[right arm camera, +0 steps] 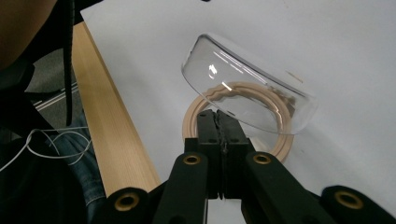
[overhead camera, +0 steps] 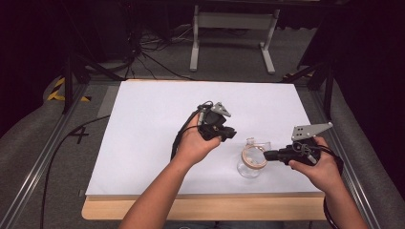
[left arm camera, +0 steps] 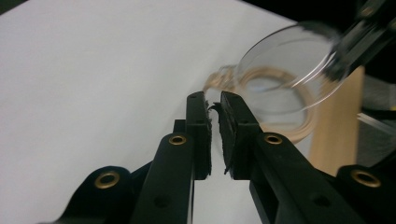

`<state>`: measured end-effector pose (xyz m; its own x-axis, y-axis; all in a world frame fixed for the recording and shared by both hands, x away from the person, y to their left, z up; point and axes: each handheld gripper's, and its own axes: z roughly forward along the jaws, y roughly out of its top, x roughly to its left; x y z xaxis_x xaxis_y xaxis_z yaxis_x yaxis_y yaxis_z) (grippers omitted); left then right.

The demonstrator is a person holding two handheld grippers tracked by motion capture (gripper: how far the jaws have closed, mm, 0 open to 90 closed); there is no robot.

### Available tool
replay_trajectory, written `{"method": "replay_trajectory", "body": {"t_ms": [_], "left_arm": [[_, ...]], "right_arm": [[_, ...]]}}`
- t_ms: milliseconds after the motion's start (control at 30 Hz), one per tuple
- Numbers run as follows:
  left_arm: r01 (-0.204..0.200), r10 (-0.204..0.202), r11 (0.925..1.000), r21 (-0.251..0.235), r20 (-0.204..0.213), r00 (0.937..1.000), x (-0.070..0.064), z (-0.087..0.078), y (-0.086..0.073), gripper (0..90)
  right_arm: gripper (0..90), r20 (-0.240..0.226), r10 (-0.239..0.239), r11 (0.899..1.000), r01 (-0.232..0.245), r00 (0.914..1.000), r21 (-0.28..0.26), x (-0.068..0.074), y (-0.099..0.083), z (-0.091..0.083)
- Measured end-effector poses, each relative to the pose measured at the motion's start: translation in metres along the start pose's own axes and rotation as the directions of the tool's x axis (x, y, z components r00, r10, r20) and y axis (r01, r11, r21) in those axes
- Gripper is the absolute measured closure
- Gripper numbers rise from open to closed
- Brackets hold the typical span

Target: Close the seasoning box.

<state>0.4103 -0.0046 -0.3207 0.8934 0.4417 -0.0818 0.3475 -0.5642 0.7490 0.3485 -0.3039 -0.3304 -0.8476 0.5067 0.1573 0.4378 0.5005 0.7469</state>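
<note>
While pinched: glass lid (right arm camera: 247, 93) at right tool (right arm camera: 223, 122) tip.

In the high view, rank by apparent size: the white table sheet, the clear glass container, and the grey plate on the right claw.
1. White table sheet, by far the largest.
2. Clear glass container.
3. Grey plate.
The last two look close in size, so their order is unsure.

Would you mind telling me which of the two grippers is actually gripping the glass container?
The right gripper: its jaws are pressed shut on the rim of the clear glass container, tilting it. The left gripper sits apart beside it, jaws nearly closed on nothing.
</note>
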Motion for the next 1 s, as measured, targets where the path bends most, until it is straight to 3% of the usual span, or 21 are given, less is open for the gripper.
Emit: {"method": "replay_trajectory", "body": {"t_ms": [200, 467, 500, 1000], "left_arm": [[0.028, -0.027, 0.9993, 0.023, -0.029, 0.9992, 0.002, -0.006, -0.025, 81.7], [0.074, -0.073, 0.9969, 0.026, -0.024, 0.997, 0.001, -0.01, -0.055, 81.1], [0.078, -0.077, 0.996, 0.044, -0.022, 0.9968, 0.003, -0.01, -0.059, 81.0], [0.127, -0.125, 0.9873, 0.095, -0.028, 0.9917, 0.011, -0.01, -0.074, 79.1]], "right_arm": [[90.0, -0.005, -0.014, 0.998, 0.014, 0.9999, 0.059, 0.002, 0.0, 0.003], [90.0, -0.008, -0.019, 0.993, 0.02, 0.9998, 0.115, 0.003, -0.002, 0.007], [90.0, -0.011, -0.023, 0.991, 0.024, 0.9997, 0.13, 0.002, -0.002, 0.008], [90.0, -0.023, -0.007, 0.977, 0.011, 0.9997, 0.212, 0.002, -0.005, 0.012]]}}
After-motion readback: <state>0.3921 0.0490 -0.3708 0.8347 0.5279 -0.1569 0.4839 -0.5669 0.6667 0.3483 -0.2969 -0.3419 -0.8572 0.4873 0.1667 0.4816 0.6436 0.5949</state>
